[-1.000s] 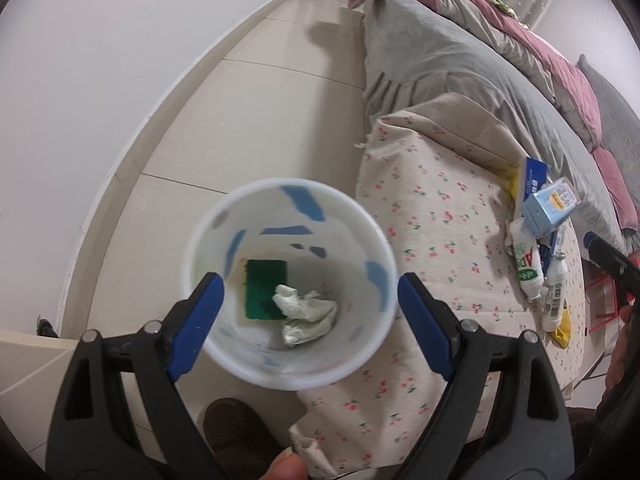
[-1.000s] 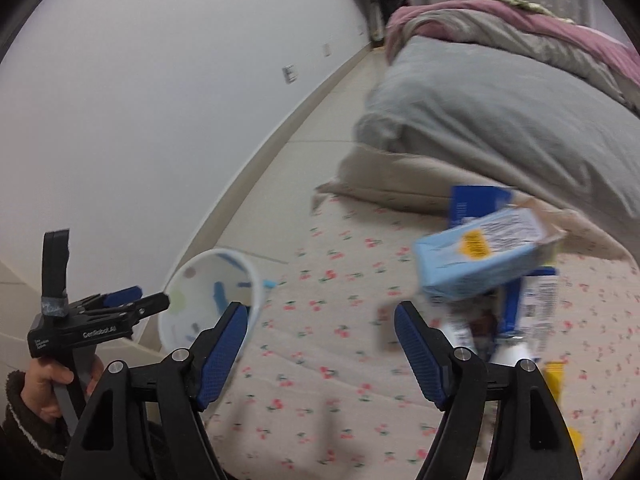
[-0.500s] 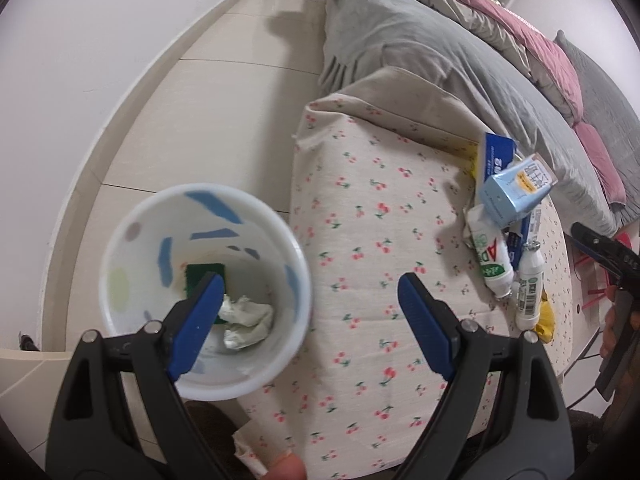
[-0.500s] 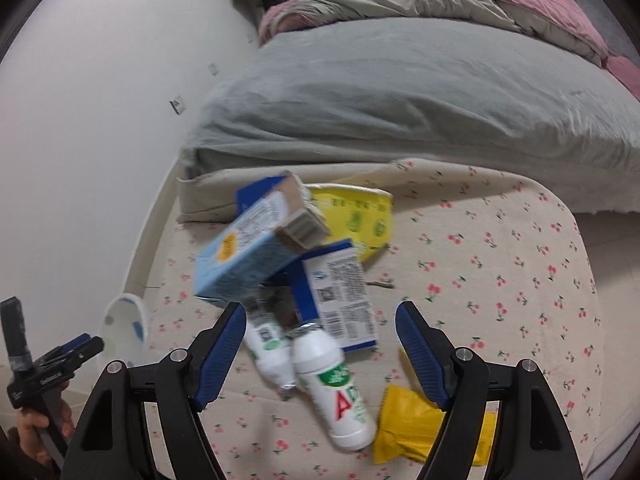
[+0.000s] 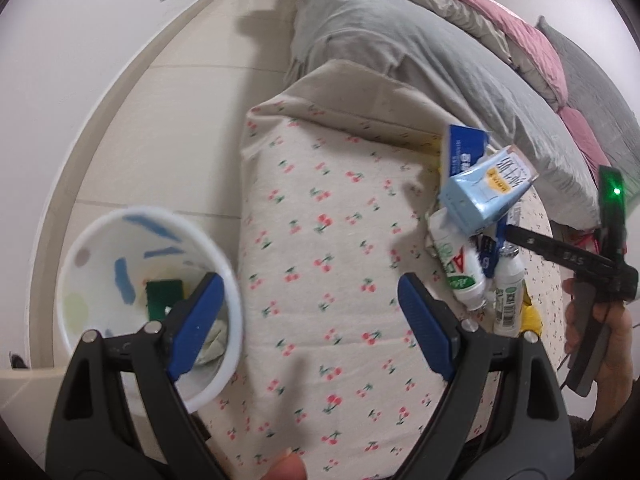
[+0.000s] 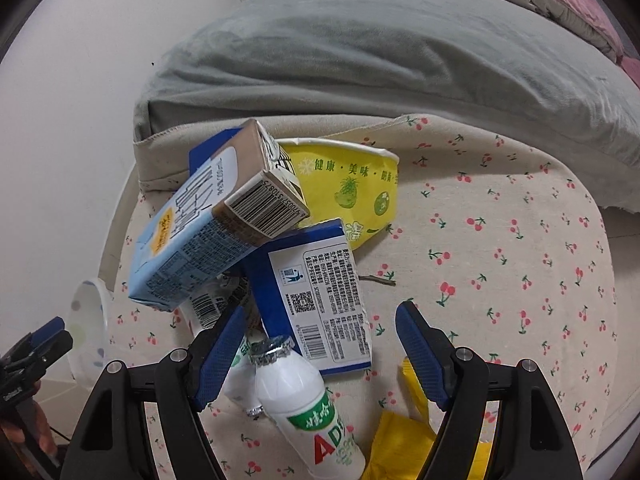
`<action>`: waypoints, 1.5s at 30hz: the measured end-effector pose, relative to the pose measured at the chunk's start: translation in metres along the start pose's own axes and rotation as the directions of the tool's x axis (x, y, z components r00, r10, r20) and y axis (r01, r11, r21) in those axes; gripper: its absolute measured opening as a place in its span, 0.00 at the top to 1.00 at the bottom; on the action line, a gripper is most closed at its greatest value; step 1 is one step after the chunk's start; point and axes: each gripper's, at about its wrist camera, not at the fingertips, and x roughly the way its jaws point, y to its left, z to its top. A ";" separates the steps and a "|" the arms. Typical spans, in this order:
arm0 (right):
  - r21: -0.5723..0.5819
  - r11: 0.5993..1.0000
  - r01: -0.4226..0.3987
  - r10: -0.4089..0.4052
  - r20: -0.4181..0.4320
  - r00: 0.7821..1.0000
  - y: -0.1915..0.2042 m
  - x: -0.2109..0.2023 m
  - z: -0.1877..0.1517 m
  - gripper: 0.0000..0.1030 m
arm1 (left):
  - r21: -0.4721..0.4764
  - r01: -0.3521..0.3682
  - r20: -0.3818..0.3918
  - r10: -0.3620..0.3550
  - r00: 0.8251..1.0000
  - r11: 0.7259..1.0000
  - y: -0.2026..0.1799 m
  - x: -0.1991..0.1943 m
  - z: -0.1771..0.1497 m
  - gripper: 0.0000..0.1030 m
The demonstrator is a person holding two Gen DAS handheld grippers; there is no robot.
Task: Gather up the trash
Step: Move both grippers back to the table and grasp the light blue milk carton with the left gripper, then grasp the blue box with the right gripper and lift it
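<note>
1. A bin (image 5: 100,240) stood on the floor (image 5: 168,120), left of the table (image 5: 320,280).
2. Trash lay on the table's right part: a carton (image 6: 192,232) leaned over a wrapper (image 6: 320,292); two bottles (image 6: 304,404) lay nearer; a cup (image 6: 352,184) behind.
3. A bed (image 6: 380,52) lay beyond the table.

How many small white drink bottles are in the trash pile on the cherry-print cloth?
2. One bottle lies between the right gripper's open jaws; a second bottle lies beside it, mostly hidden behind the gripper's left finger. More could be hidden under the cartons.
</note>
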 end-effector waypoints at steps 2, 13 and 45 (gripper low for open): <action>-0.004 1.000 0.002 -0.002 -0.010 1.000 0.000 0.007 0.002 0.24 | 0.035 0.005 0.010 -0.006 1.000 0.999 -0.010 0.002 0.005 0.14; -0.014 0.999 -0.033 0.033 -0.010 0.999 -0.006 0.011 0.007 0.43 | 0.197 0.096 0.063 -0.111 0.992 0.976 -0.073 0.031 0.038 0.14; 0.094 0.992 -0.084 0.084 0.004 0.996 -0.042 0.011 0.010 0.32 | 0.497 0.171 -0.134 -0.120 0.984 0.851 -0.131 0.075 0.017 0.40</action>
